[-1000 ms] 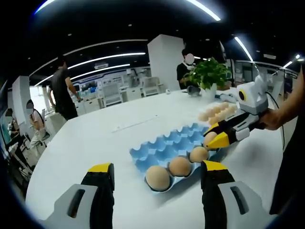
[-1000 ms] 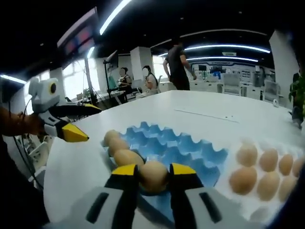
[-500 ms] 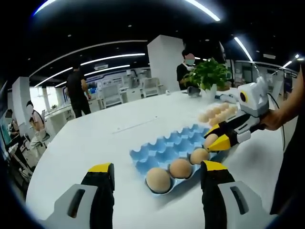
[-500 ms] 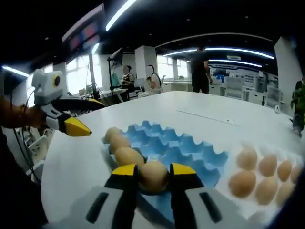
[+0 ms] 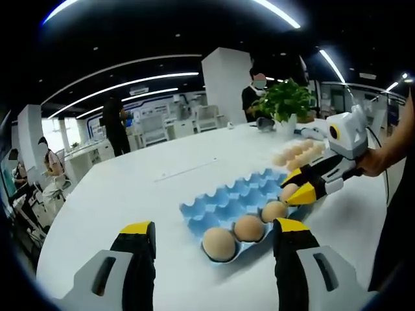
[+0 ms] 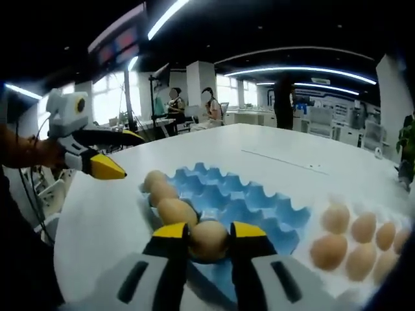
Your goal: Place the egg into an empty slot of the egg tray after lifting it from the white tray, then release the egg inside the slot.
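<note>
Right hand-held gripper [image 6: 209, 241] clamps an egg [image 6: 209, 239] between yellow-tipped jaws at the near edge of the blue egg tray [image 6: 256, 204]. Left hand-held gripper [image 5: 211, 243] jaws wide apart, empty, above white tabletop [image 5: 130, 194]. White tray [image 6: 324, 223] of eggs beside.

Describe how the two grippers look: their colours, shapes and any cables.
The left gripper has two broad grey jaws with dark slots and black ends capped in yellow. The right gripper has the same build. Seen from the left gripper view, it has pointed yellow tips, a black middle and a white body, with a dark cable behind.
</note>
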The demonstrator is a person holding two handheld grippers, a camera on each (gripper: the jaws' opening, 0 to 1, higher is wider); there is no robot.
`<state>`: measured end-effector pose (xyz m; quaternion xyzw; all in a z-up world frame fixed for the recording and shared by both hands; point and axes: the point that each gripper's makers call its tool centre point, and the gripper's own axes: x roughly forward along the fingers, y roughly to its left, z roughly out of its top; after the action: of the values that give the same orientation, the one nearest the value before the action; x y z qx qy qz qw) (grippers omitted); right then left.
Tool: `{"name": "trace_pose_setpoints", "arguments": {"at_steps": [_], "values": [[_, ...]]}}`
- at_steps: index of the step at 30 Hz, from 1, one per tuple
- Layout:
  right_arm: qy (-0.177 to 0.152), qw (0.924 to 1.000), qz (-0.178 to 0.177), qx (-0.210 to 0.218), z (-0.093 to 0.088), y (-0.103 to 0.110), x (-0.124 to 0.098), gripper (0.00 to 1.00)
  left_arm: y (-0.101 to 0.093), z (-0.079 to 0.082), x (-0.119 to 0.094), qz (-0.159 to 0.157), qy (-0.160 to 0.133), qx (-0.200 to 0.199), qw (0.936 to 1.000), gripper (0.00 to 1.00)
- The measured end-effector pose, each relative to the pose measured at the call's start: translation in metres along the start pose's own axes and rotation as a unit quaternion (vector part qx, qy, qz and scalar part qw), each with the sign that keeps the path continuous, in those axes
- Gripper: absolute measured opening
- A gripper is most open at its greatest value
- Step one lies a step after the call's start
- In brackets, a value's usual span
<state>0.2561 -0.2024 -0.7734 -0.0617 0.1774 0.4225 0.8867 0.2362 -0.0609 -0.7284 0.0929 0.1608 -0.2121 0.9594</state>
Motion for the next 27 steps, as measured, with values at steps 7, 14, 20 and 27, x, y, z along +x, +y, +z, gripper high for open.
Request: {"name": "trace_pose_setpoints", "arguments": {"at_steps": [7,14,20,27], "values": [[-0.002,1.0000,0.001,-0.004,0.000,0.001,0.001,0.26,0.001,-0.002,-0.001,-0.002,0.001,0.000,1.0000,0.75],[-0.007,0.9999,0.004,0.007,0.001,0.003,-0.001,0.31,0.001,-0.002,-0.003,0.000,0.001,0.000,1.0000,0.75],[-0.018,0.9998,0.004,0.006,0.008,0.003,-0.005,0.33,-0.002,0.001,-0.003,-0.001,-0.002,0.002,1.0000,0.75],[-0.025,0.9997,-0.001,0.008,0.012,-0.001,-0.010,0.32,-0.005,0.002,-0.003,-0.001,-0.001,0.000,1.0000,0.75]]}}
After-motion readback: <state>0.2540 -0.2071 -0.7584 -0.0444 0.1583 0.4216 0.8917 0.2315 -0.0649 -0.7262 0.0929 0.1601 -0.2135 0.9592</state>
